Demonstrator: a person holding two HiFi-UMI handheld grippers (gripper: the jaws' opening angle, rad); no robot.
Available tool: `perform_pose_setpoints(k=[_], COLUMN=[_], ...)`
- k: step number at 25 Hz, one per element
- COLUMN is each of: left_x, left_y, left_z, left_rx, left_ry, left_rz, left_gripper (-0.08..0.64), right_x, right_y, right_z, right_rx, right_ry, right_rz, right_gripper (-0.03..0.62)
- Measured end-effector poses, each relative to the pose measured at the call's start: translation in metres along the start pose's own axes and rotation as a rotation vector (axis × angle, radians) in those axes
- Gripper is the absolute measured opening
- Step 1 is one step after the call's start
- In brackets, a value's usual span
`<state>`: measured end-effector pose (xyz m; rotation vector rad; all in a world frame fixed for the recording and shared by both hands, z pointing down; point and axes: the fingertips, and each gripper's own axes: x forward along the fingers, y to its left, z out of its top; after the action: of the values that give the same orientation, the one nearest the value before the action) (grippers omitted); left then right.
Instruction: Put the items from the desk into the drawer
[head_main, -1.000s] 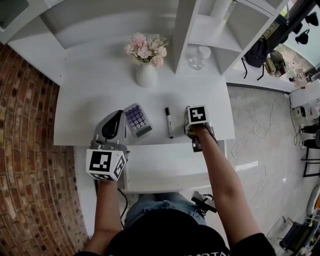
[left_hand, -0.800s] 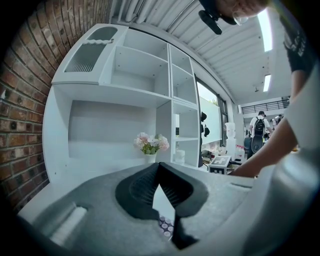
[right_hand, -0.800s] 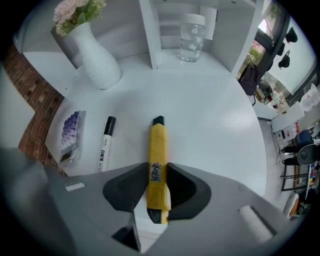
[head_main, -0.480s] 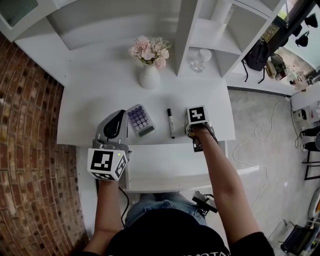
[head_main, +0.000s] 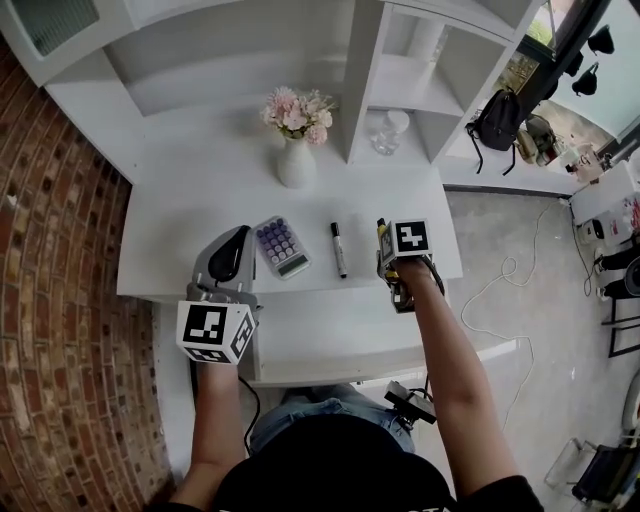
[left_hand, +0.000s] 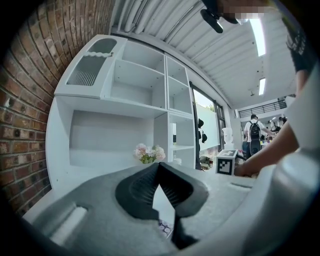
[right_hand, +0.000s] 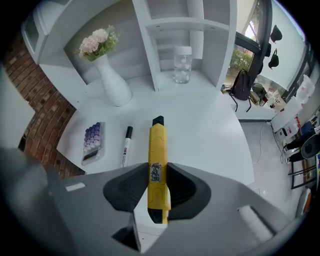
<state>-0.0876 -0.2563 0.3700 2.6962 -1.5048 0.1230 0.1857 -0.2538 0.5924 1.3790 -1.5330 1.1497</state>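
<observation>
The right gripper (right_hand: 159, 186) has just drawn its fingers (right_hand: 125, 190) in on the yellow utility knife (right_hand: 158, 150), and they now clamp it around its middle, blade end pointing away over the bench (head_main: 200, 220). A second ago the gripper sat low at the bench's right front edge. Now it has risen, and the knife appears to hang clear of the surface, so the pickup looks done. What is left for this item is carrying it back over the open drawer (head_main: 330, 340) below the bench front. The left gripper (head_main: 228, 262) hovers level with fingers closed on nothing. The calculator (head_main: 279, 246) and marker pen (head_main: 338, 249) still lie on the bench.
</observation>
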Motion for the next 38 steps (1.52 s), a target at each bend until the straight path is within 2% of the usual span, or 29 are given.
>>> perform_pose_setpoints(k=[4,9,13,16,18,24,30,33,38], left_x=[-0.011,-0.023,-0.031,-0.039,-0.044,-0.058,-0.076,-0.085,-0.099], left_y=[-0.004,-0.010,-0.014,-0.017,-0.018,-0.022,-0.031,-0.037,-0.040], left_z=[0.006,0.016,0.021,0.025,0.029,0.035,0.037,0.037,0.028], left_rx=[-0.003,0.007,0.010,0.013,0.014,0.012,0.004,0.013,0.012], left_ry=[-0.023,-0.051,-0.068,-0.081,-0.091,-0.114,-0.129,-0.134,-0.130], left_rz=[-0.012,-0.032,-0.042,-0.049,-0.053,-0.071,-0.091,-0.111,-0.110], left_gripper=[-0.002,-0.002,-0.002,-0.002,-0.002,-0.002,-0.002,-0.002,-0.002], right_x=[-0.033,-0.080,-0.106,-0.124,-0.141,-0.197,-0.256,-0.273,-0.274], right_y=[0.011,0.026,0.037,0.040,0.046,0.060,0.072,0.072,0.061], right_z=[-0.010,-0.020,-0.027,-0.034,-0.036,-0.042,-0.062,-0.080,-0.115], right_rx=[-0.004,-0.029,-0.014,0.001,0.005,-0.026,-0.130,-0.139,-0.142], right_ry=[-0.049,-0.159,-0.248,-0.313,-0.398,-0.758,-1.076,-1.161,-1.188], right_rz=[0.010,0.011,0.029,0.013,0.024,0.048,-0.009,-0.027,-0.047], right_gripper=[0.123,0.123,0.123,0.123,0.123,0.123,0.123,0.123,0.123])
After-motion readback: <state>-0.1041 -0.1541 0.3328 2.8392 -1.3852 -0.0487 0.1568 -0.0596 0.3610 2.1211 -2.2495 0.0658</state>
